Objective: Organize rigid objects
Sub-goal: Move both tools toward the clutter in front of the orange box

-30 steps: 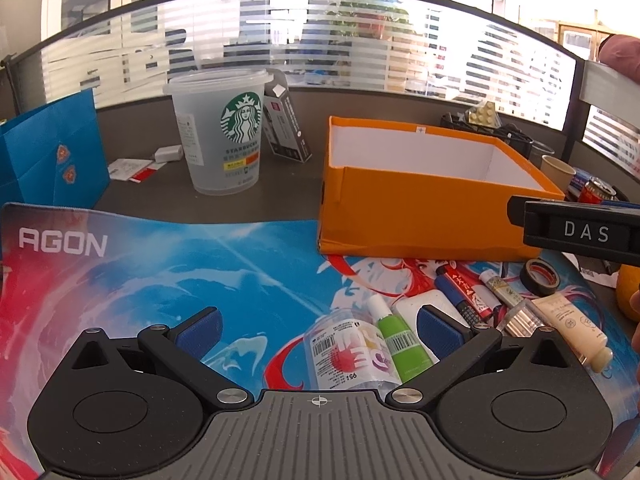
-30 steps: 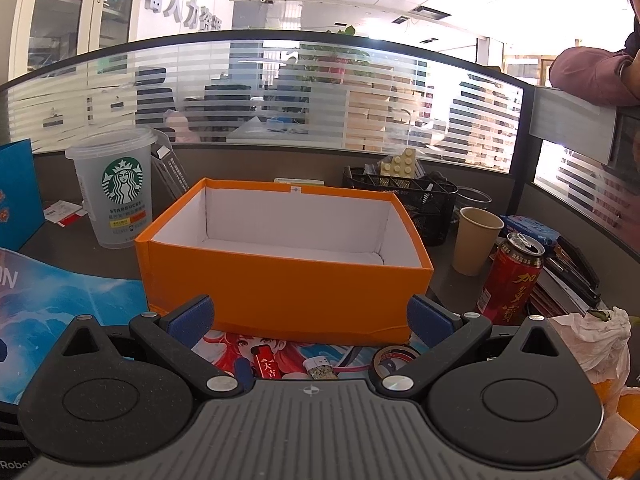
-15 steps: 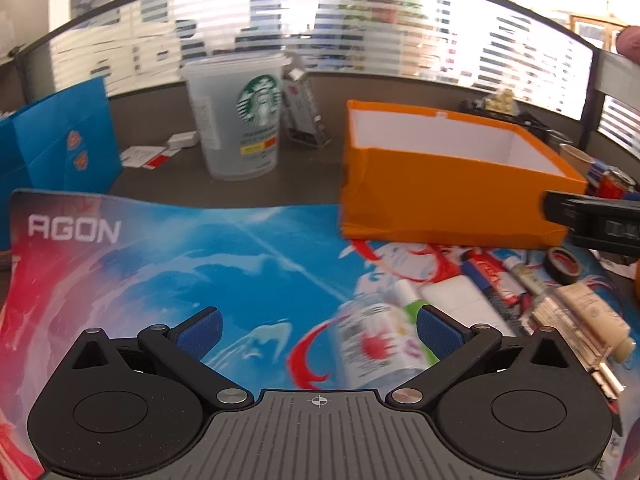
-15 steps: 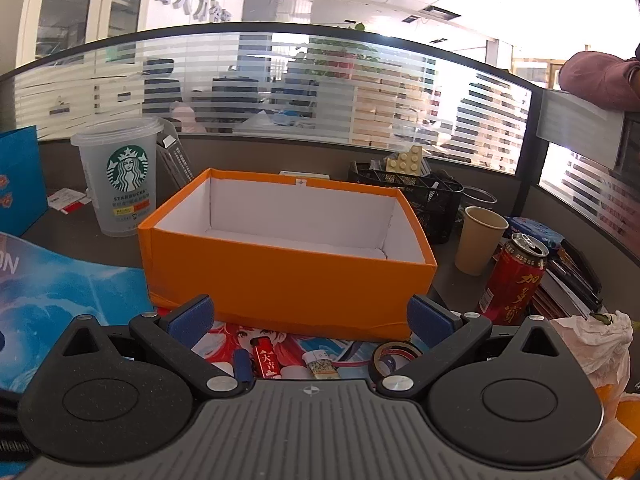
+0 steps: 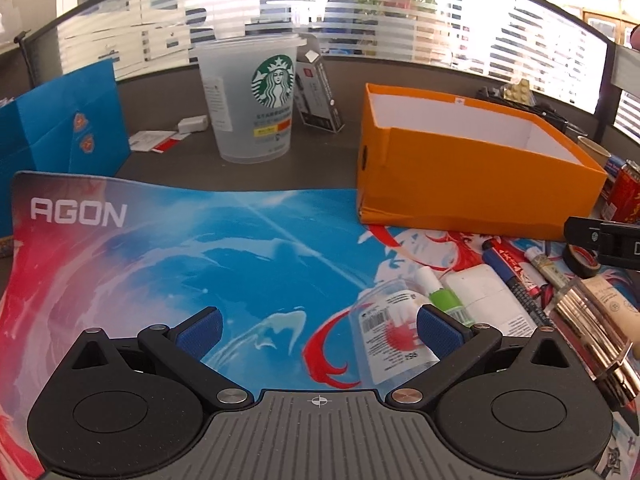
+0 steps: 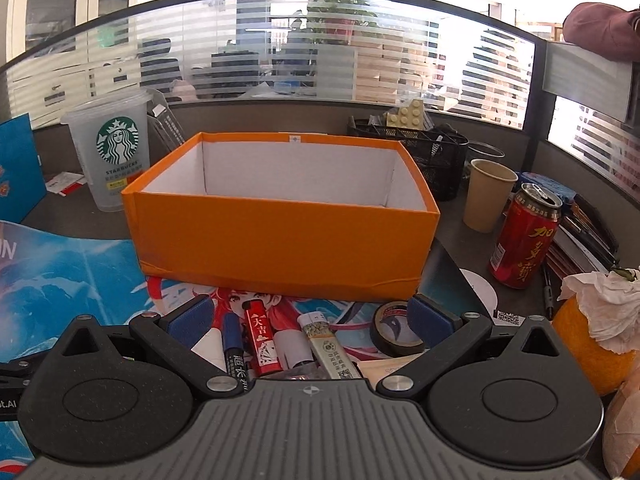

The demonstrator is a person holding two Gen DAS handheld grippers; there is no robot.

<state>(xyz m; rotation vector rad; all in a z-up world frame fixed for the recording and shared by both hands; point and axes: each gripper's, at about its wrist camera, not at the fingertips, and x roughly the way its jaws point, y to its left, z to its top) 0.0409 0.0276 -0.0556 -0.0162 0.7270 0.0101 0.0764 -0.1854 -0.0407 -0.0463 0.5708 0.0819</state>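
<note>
Your left gripper (image 5: 318,330) hangs low over the printed mat (image 5: 160,264), jaws wide apart with nothing between them. Its right blue pad (image 5: 438,334) covers part of a clear labelled bottle (image 5: 386,340) lying at lower centre-right of the left view, so you see only the bottle's barcode label and red print. Just beside it lie a green-capped tube (image 5: 442,300) and a white flat box (image 5: 486,296), and further right a row of pens and tubes runs off the frame edge, too crowded to separate.

Your right gripper (image 6: 310,320) also has its jaws spread open, empty. Below them, partly hidden by the gripper body, lie a dark marker (image 6: 236,350), a red lighter (image 6: 262,340), a pale printed stick (image 6: 330,350) and a roll of black tape (image 6: 394,330), which the right pad overlaps.

The orange box (image 6: 280,236) stands open in mid-frame on the bench, its floor hidden behind its front wall. A Starbucks cup (image 6: 112,156) stands at its upper left, and a red can (image 6: 526,236) to its right.
</note>
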